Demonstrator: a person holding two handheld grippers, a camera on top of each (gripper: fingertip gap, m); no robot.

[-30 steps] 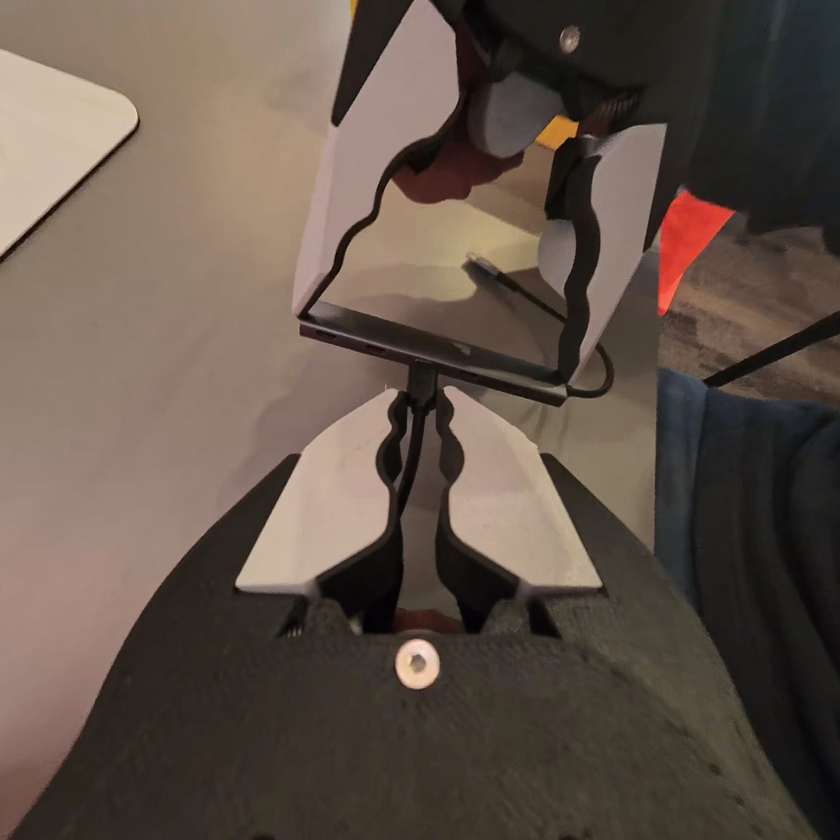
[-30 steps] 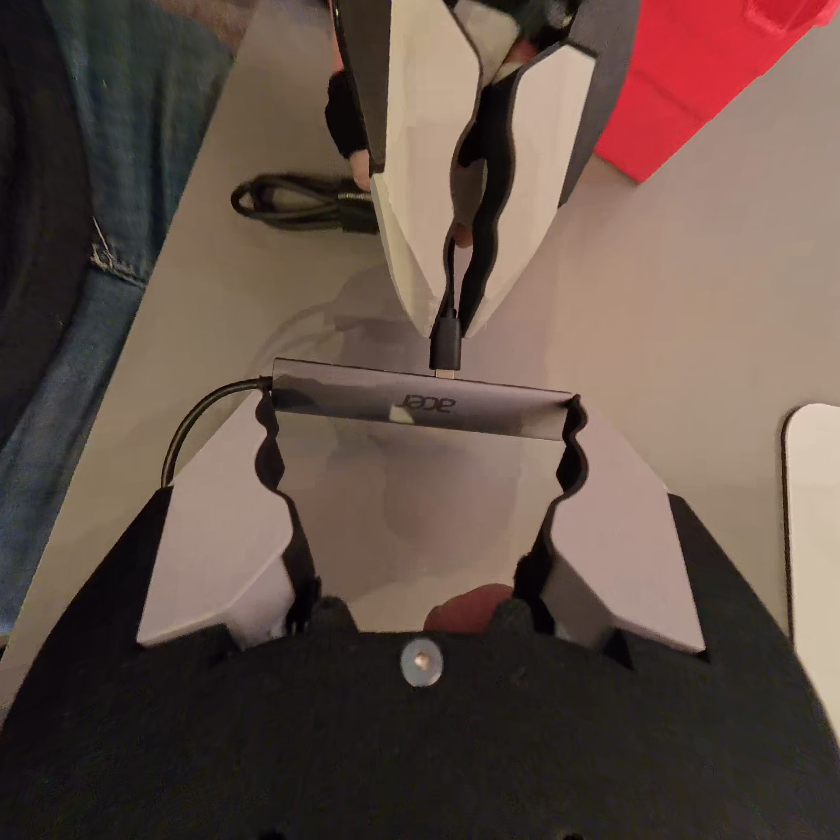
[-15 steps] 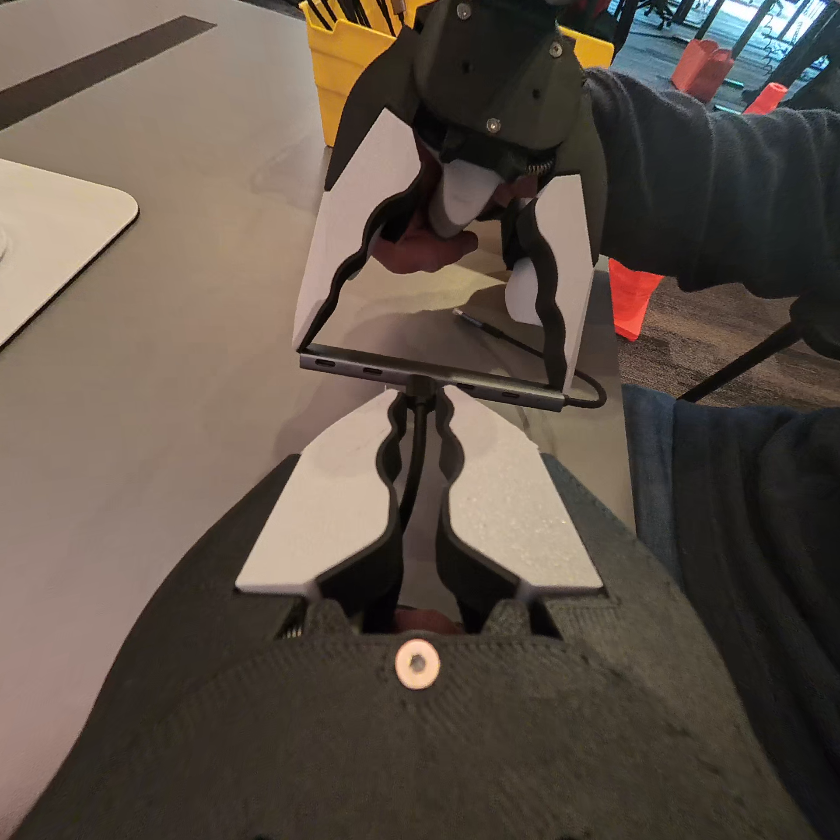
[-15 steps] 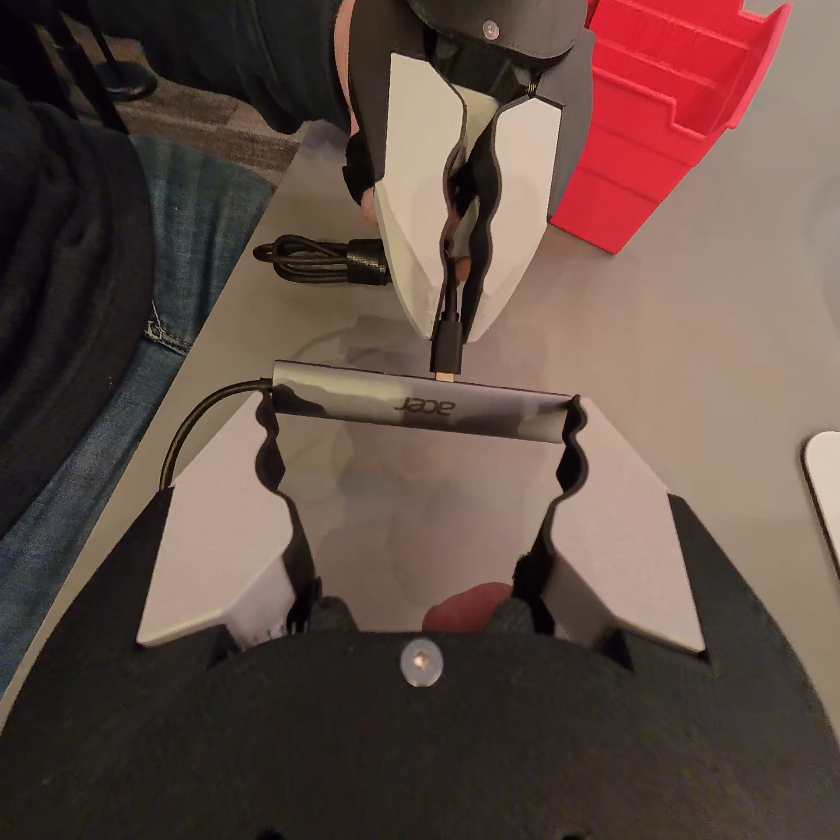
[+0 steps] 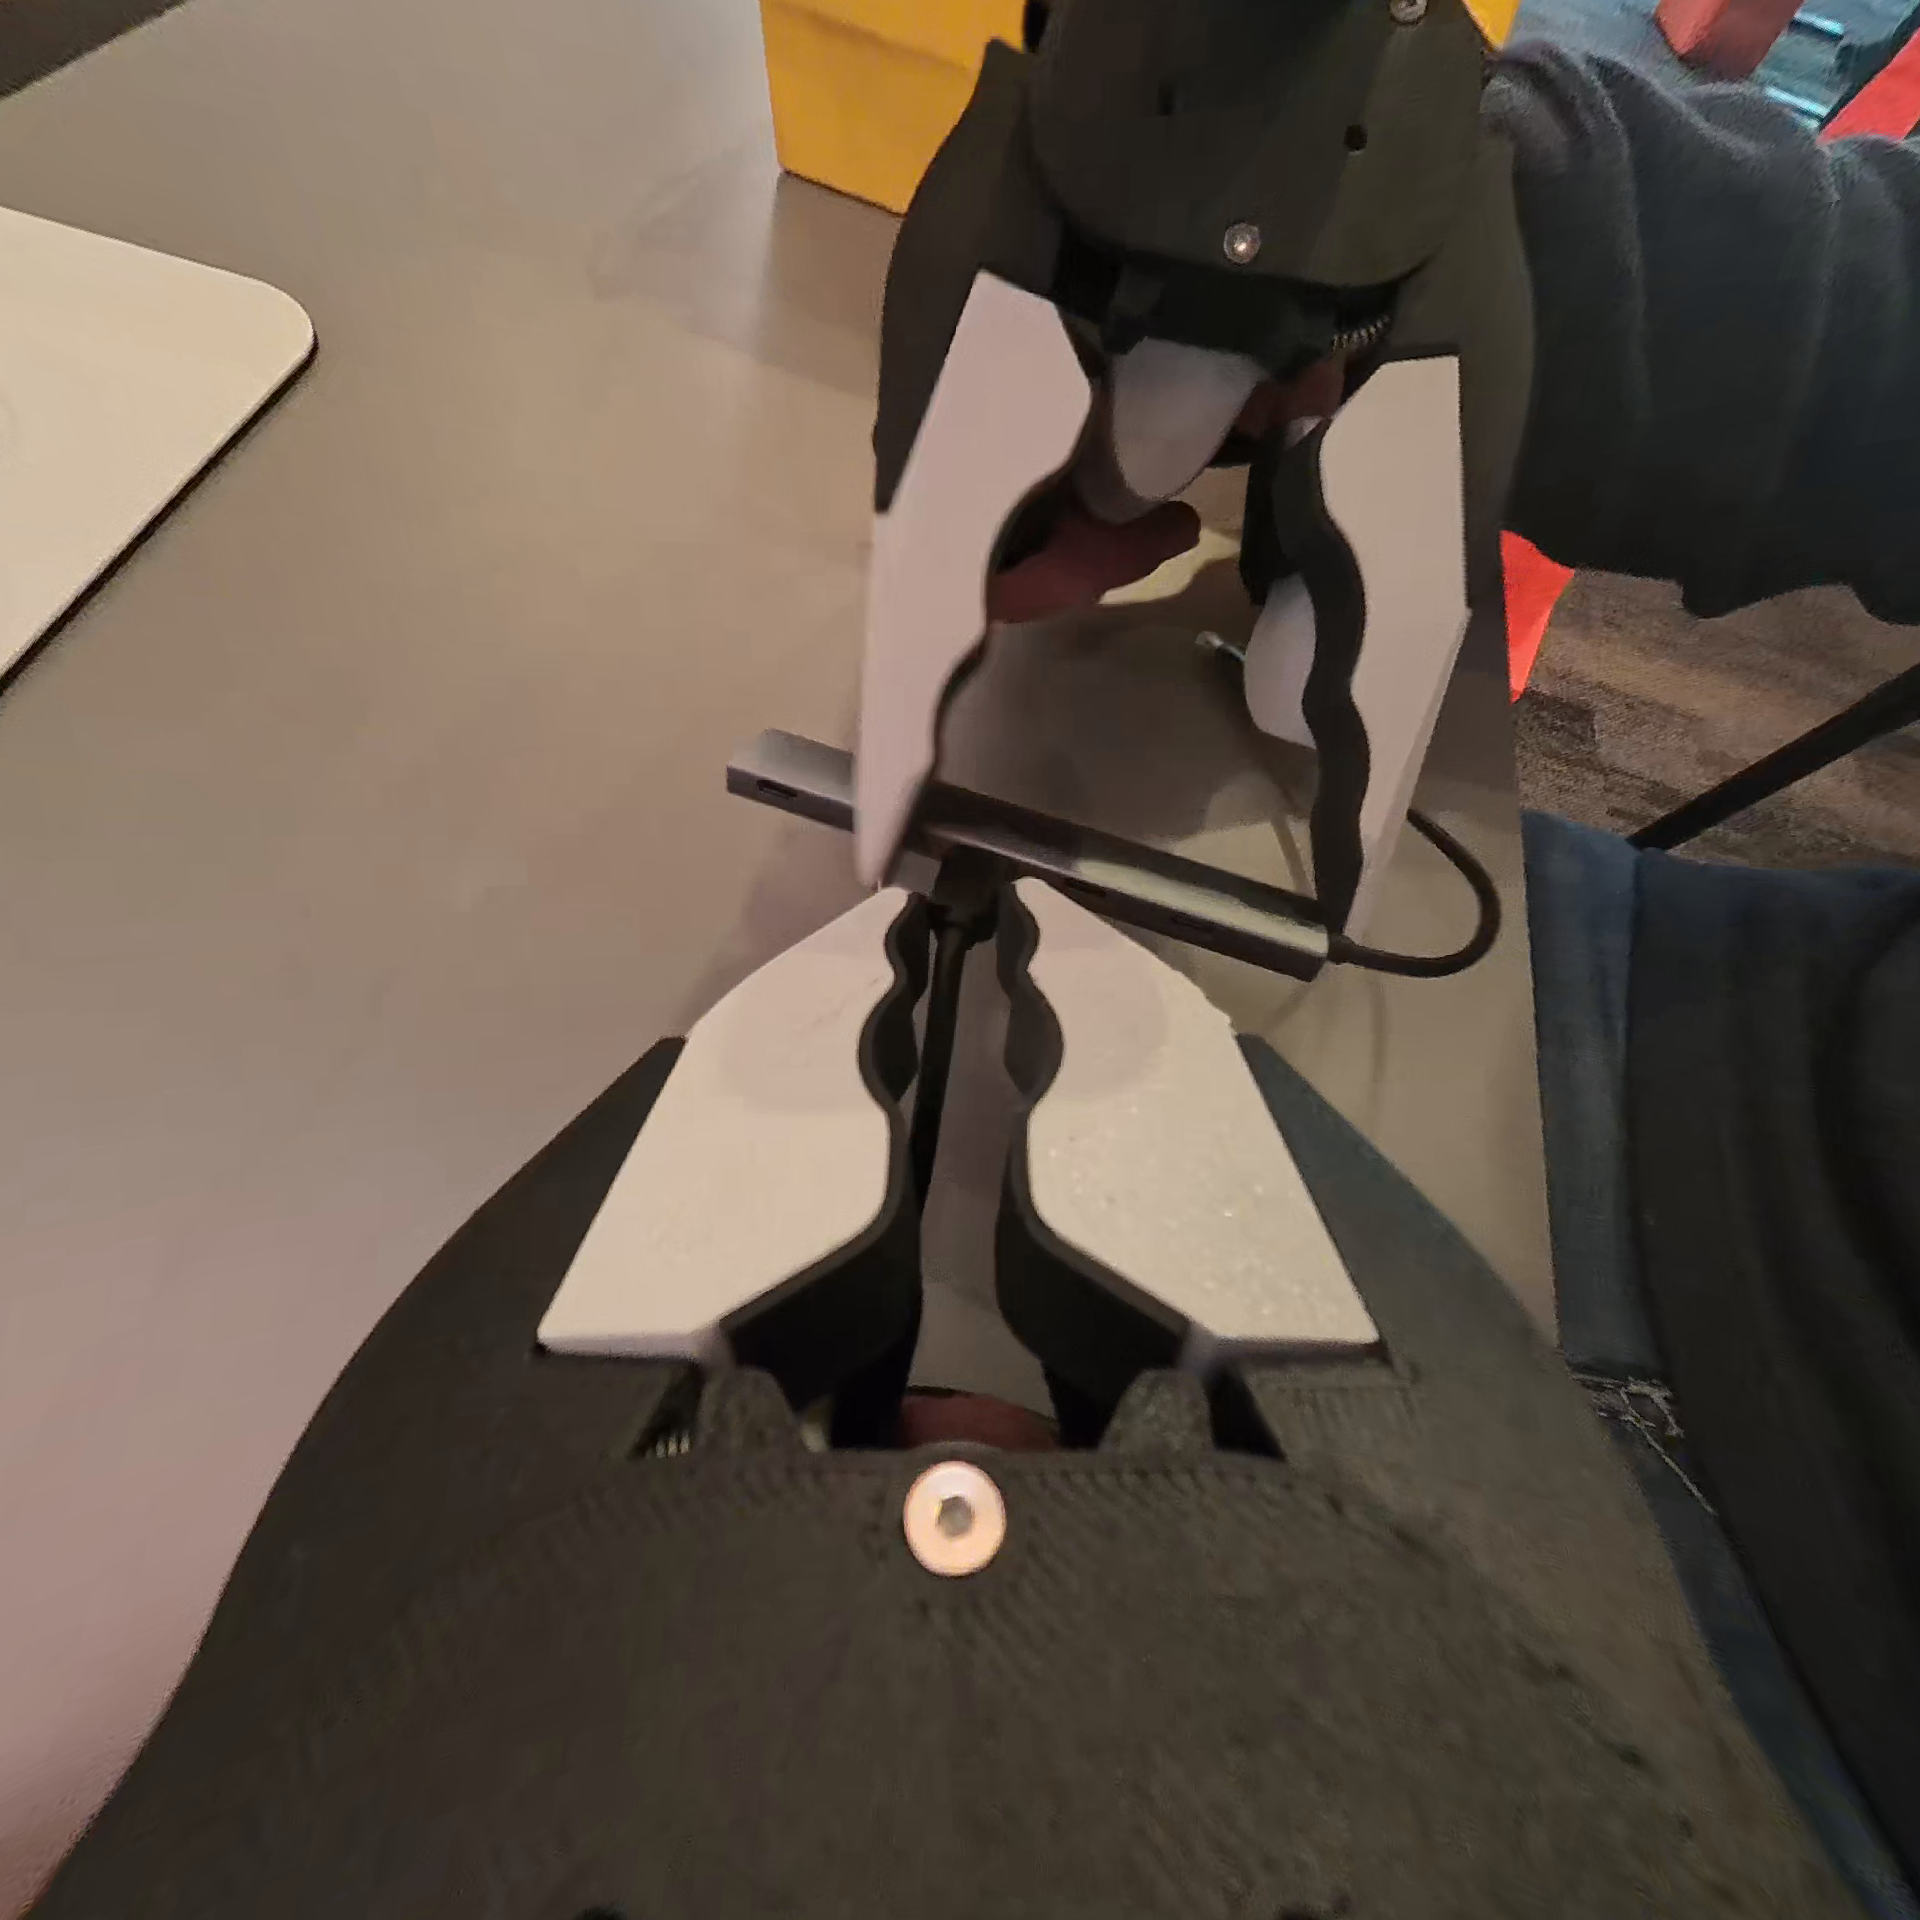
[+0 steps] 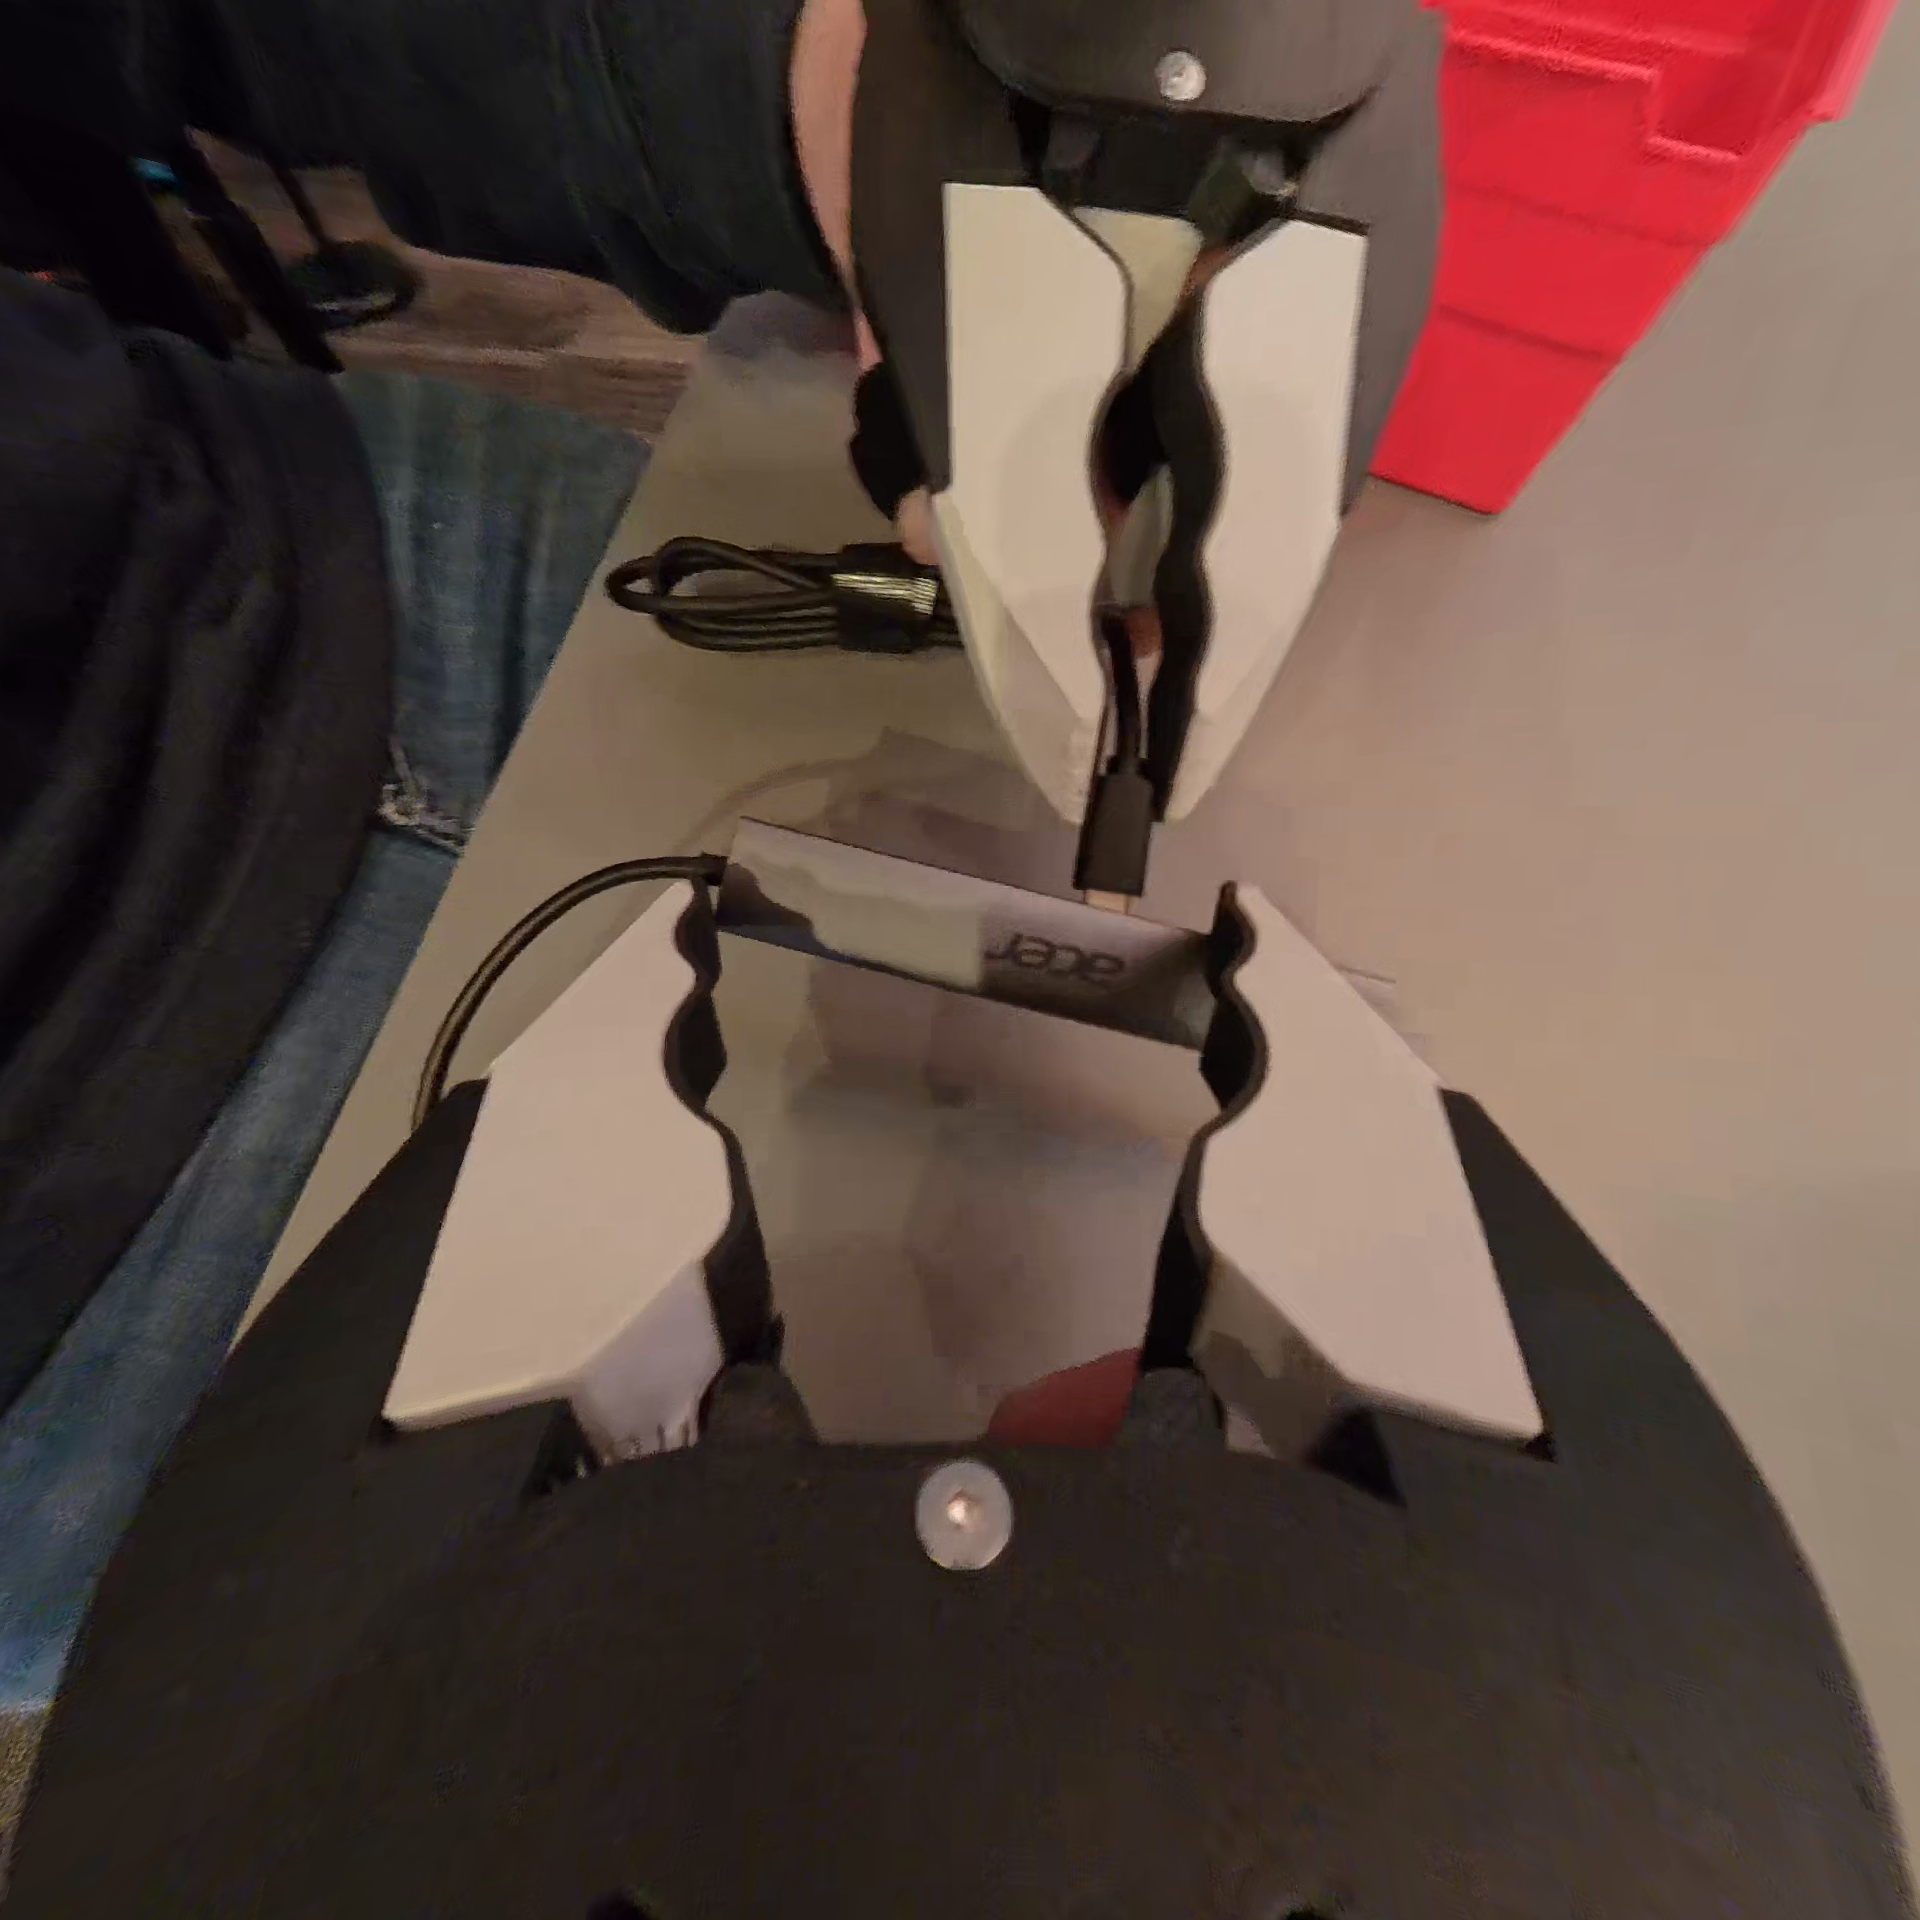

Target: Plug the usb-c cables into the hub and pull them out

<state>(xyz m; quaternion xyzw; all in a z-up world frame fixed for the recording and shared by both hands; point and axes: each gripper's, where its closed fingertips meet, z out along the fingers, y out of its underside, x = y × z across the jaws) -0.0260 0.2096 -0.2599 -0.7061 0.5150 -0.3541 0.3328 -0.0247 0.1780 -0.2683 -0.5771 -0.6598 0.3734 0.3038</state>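
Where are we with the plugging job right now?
Done: the left hand-held gripper pinches a cable plug; the right hand-held gripper straddles the hub. In hand: the plug's metal tip still shows at a port. Left: the bundled cable.

Grey table (image 5: 468,623); dark wood-look floor (image 6: 540,332).

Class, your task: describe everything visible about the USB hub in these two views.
The USB hub is a slim, flat bar with a dark grey, metallic-looking shell, bearing a logo on its broad face. Small ports line one long edge, and a thin black lead leaves one end in a curve. The right gripper grips it along its length, one finger short of its free end, above the grey table, slightly tilted. The USB-C plug, held by the left gripper, meets its port edge, metal tip partly showing.
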